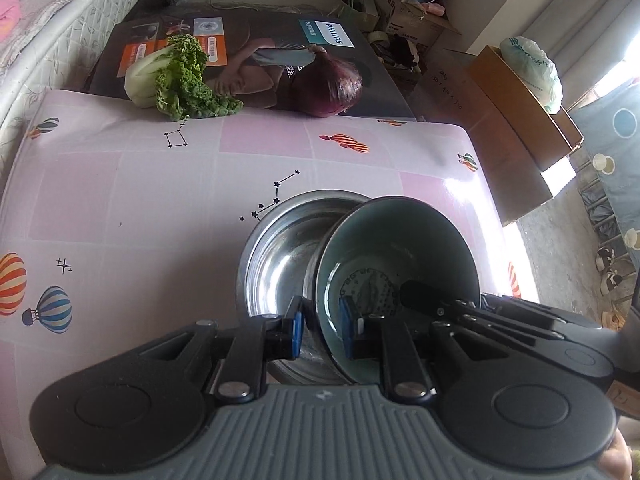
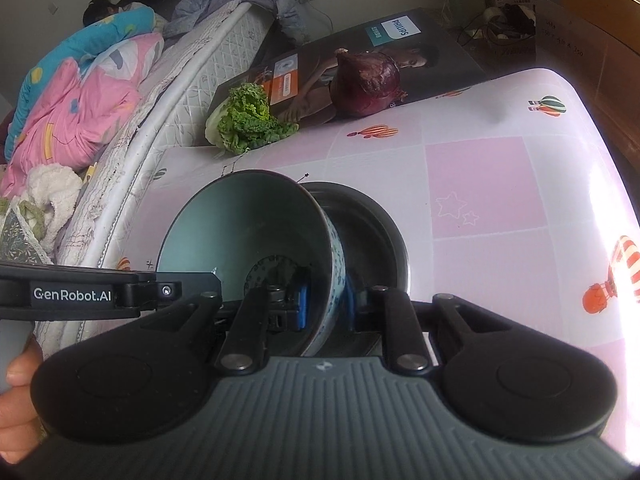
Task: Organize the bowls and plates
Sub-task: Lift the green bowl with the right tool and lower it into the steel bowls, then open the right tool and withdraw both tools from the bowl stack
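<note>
Both grippers hold one teal ceramic bowl (image 1: 400, 240) with a blue-patterned outside, tilted and partly over a steel bowl (image 1: 280, 256) on the pink table. My left gripper (image 1: 323, 332) is shut on the teal bowl's near rim, one blue pad inside and one outside. The right gripper's black fingers (image 1: 424, 300) reach into the bowl from the right. In the right wrist view my right gripper (image 2: 326, 304) is shut on the wall of the teal bowl (image 2: 248, 224), with the steel bowl (image 2: 372, 232) just behind it. The left gripper's finger (image 2: 176, 290) comes in from the left.
A leafy cabbage (image 1: 180, 76) and a red onion (image 1: 328, 88) lie on a dark printed box (image 1: 248, 32) at the table's far edge. Cardboard boxes (image 1: 516, 128) stand beyond the right edge. A bed (image 2: 120, 92) with bedding and a lying person runs along the left.
</note>
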